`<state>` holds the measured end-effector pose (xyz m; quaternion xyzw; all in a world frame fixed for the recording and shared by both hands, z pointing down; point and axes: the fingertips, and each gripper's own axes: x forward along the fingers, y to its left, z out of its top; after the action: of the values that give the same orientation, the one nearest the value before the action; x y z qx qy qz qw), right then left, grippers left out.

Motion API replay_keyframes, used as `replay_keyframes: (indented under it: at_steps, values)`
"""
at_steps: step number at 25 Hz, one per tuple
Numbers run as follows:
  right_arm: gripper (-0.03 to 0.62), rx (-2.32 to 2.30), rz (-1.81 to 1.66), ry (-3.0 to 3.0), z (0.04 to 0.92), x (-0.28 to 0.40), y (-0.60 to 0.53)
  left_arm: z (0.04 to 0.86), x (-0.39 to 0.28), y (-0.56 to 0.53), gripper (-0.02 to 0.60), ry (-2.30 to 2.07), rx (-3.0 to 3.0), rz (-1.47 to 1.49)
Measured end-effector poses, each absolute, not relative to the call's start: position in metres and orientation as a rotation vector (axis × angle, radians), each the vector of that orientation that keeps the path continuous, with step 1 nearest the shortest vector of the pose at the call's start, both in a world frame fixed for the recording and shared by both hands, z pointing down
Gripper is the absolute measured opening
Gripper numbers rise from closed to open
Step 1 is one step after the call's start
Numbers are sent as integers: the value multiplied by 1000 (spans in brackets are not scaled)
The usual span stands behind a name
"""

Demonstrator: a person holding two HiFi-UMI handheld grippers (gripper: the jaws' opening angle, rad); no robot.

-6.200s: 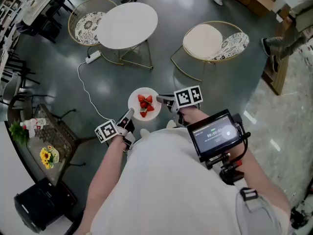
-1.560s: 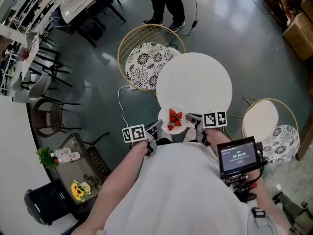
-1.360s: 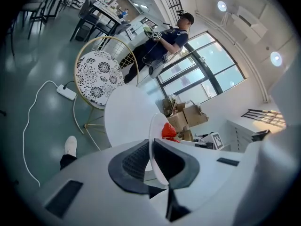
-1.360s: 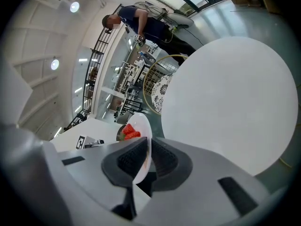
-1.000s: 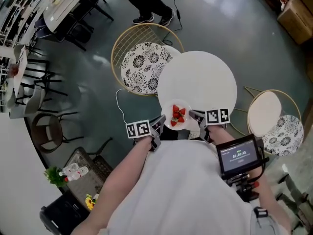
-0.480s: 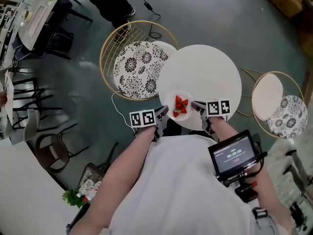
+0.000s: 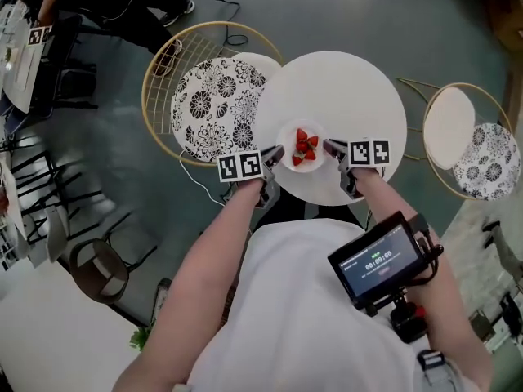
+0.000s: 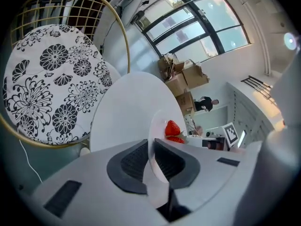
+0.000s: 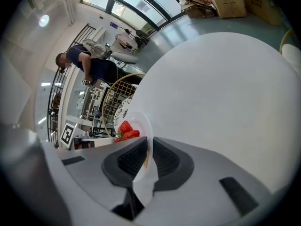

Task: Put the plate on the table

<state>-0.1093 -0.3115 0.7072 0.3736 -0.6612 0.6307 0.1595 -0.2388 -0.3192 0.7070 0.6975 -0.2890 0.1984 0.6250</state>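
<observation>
Head view: a white plate (image 7: 287, 140) of strawberries (image 7: 304, 146) is over the near part of a round white table (image 7: 347, 88). The left gripper (image 7: 276, 153) is at the plate's left edge and the right gripper (image 7: 330, 146) at its right edge.
Only in the head view: a wire chair with a floral cushion (image 7: 211, 109) left of the table, a second chair (image 7: 470, 137) at the right, a small screen (image 7: 379, 256) at the person's right forearm, and another person (image 7: 106, 2) at the top left.
Left gripper view: the plate rim (image 8: 151, 138) runs edge-on up from the jaws. Strawberries (image 8: 172, 127) lie just past it, with the tabletop (image 8: 124, 109) and floral cushion (image 8: 49, 81) beyond.
Only in the left gripper view: stacked cardboard boxes (image 8: 184, 76) under tall windows, and a distant person (image 8: 205, 103).
Right gripper view: the plate's rim (image 9: 142, 121) rises from the jaws, the strawberries (image 9: 126, 130) to its left and the wide tabletop (image 9: 221, 93) behind.
Only in the right gripper view: a person with a backpack (image 9: 89, 60) by a railing.
Left gripper (image 8: 152, 150): the jaws are almost together, clamped on the plate's rim, with only the rim between the ribbed pads.
Right gripper (image 9: 146, 157): likewise pinching the opposite rim, pads tight on both faces.
Plate: level between the two grippers over the table. No view settles whether its underside touches the tabletop.
</observation>
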Motion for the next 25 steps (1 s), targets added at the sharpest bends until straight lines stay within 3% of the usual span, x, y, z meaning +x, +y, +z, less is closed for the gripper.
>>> replay_keyframes:
  at_steps: [25]
  values:
    - [38,1172,1455,-1807,755,-105,-343,756,-232,-356,37,-764,1651,736]
